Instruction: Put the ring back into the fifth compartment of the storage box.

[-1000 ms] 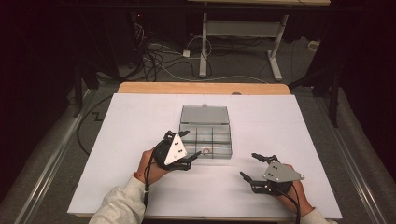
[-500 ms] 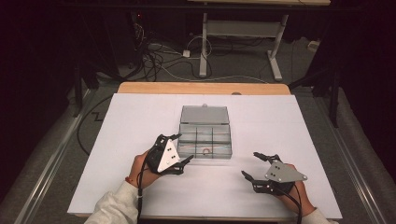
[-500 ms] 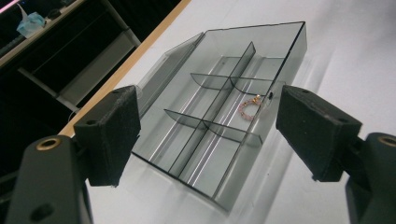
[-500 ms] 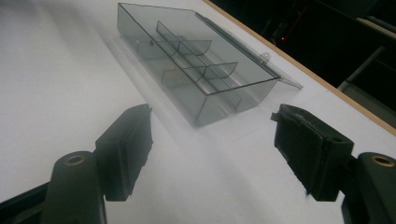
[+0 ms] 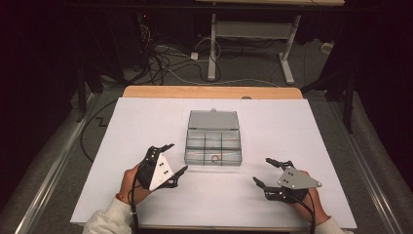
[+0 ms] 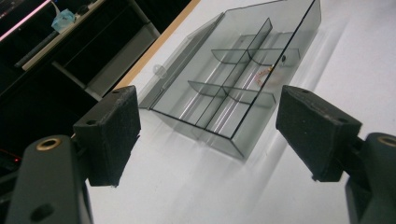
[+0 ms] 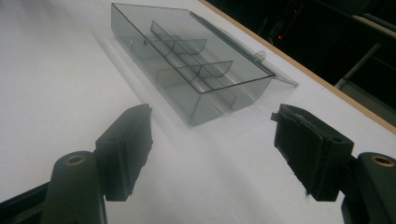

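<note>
Clear compartment box (image 5: 213, 141) centre frame, lid open, small ring (image 5: 214, 157) in front-middle cell. Left gripper (image 5: 168, 161) lower left, right gripper (image 5: 267, 171) lower right, both w/ jaws apart, empty. Approach ring straight down, clear of dividers, no nudging box.

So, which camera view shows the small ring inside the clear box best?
The left gripper view: the ring lies close in one compartment of the clear box. The high view shows it tiny; in the right gripper view I cannot make it out.
</note>
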